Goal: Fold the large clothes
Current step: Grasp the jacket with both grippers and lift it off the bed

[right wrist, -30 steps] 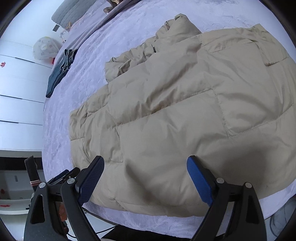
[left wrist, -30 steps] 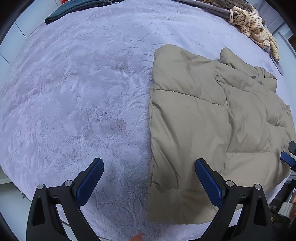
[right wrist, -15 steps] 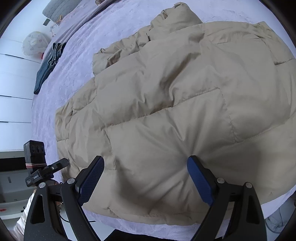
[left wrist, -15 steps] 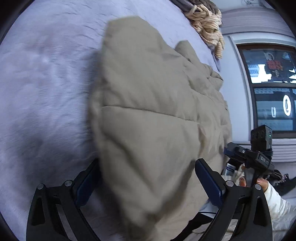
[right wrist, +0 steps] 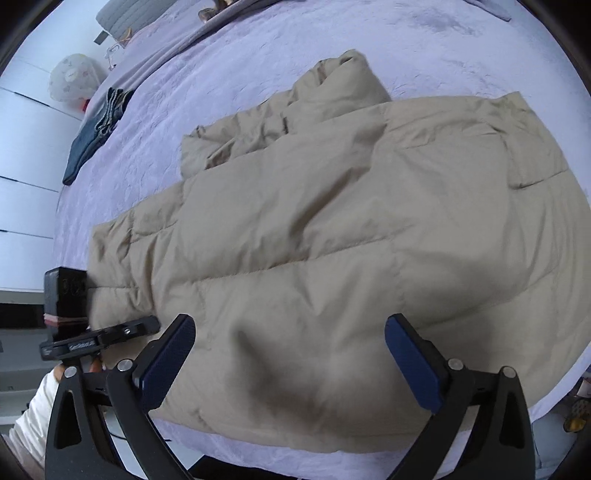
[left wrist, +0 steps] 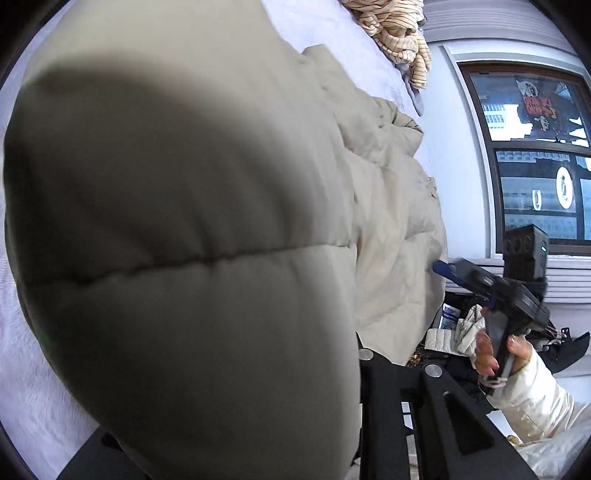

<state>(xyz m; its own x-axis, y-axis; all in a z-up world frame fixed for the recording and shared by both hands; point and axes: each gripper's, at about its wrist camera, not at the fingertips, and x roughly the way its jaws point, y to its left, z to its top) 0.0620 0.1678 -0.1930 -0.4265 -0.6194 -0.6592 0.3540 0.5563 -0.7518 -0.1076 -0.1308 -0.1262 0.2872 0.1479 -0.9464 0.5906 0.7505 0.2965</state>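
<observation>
A beige quilted puffer jacket (right wrist: 332, 240) lies spread on a lilac bedspread (right wrist: 258, 66). In the left wrist view the jacket (left wrist: 184, 240) bulges right against the lens and hides the left gripper's fingertips; only its right arm (left wrist: 406, 406) shows, so its state is unclear. My right gripper (right wrist: 288, 354) is open and empty, hovering over the jacket's near hem. It also shows in the left wrist view (left wrist: 480, 280), beside the jacket's edge. The left gripper body (right wrist: 99, 336) sits at the jacket's left corner in the right wrist view.
Folded blue jeans (right wrist: 96, 133) lie at the bed's far left edge. A striped cream garment (left wrist: 399, 33) is heaped at the far end. A dark window (left wrist: 535, 147) and wall stand beyond the bed. White cabinet fronts (right wrist: 26, 177) are on the left.
The left gripper has pushed into the jacket's corner, and the fabric now fills its view. The right gripper has moved lower over the hem, still open.
</observation>
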